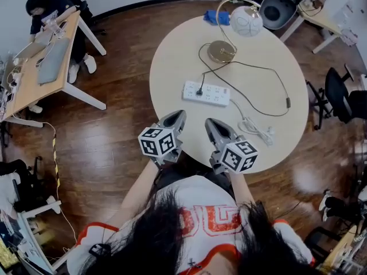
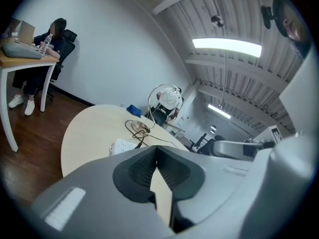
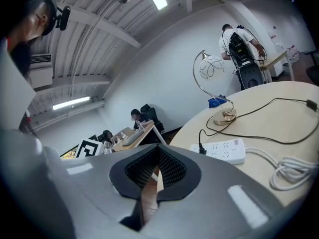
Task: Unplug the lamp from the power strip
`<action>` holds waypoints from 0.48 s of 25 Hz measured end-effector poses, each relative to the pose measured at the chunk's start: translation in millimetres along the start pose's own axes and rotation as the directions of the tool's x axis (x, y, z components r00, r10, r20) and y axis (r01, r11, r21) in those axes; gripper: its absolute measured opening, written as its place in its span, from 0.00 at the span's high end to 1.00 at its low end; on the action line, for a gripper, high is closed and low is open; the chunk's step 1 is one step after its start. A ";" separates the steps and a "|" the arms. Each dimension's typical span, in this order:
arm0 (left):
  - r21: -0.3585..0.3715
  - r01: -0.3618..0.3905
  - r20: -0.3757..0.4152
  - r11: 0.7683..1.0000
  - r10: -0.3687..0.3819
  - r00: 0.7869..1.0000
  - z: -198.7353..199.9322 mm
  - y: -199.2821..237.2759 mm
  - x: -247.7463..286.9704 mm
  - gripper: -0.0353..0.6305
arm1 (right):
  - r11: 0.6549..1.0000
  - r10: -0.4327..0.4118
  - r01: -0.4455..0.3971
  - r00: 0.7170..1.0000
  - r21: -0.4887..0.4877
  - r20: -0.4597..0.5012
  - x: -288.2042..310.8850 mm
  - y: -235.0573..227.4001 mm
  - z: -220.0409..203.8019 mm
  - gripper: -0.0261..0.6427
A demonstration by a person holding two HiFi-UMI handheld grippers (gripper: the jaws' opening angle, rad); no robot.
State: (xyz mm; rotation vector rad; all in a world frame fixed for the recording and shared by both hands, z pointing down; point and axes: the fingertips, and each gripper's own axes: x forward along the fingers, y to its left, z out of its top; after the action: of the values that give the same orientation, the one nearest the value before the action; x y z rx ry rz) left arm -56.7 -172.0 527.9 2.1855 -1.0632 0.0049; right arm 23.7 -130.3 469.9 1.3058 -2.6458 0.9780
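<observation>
A white power strip [image 1: 206, 93] lies in the middle of the round beige table [image 1: 172, 56], with a black plug [image 1: 199, 90] in its left end. The plug's black cable loops back to a lamp with a gold base [image 1: 221, 51] and a white globe shade [image 1: 246, 20]. My left gripper [image 1: 178, 117] and right gripper [image 1: 211, 123] hover side by side at the table's near edge, both shut and empty, short of the strip. The left gripper view shows its jaws [image 2: 156, 151] tip to tip below the strip [image 2: 122, 146]. In the right gripper view the jaws [image 3: 158, 151] point left of the strip [image 3: 222, 150] and plug [image 3: 201, 148].
The strip's white cord lies coiled [image 1: 256, 129] at the table's right front. A blue cloth [image 1: 216, 17] sits behind the lamp. A wooden desk [image 1: 40, 67] with a seated person stands far left, and black office chairs [image 1: 344, 96] stand to the right.
</observation>
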 end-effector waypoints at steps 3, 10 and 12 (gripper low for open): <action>0.056 -0.056 -0.084 0.997 0.061 0.995 -9.7 28.8 26.1 0.95 | 1.000 -0.005 0.005 1.000 -0.001 -0.017 11.5 -15.0 5.5 0.96; 0.146 -0.117 -0.166 0.982 0.141 0.976 -21.5 66.9 86.6 0.95 | 0.998 -0.044 0.047 0.995 0.030 -0.088 31.6 -56.9 -6.0 0.96; 0.195 -0.130 -0.193 0.972 0.168 0.967 -20.9 73.0 100.0 0.95 | 0.998 -0.053 0.057 0.993 0.031 -0.106 40.2 -65.1 -9.4 0.96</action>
State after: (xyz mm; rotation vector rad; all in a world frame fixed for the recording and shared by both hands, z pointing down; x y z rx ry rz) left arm -35.0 -259.5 615.3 2.2001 -1.1406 0.4052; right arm 42.7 -182.7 523.1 1.2887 -2.5134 1.0581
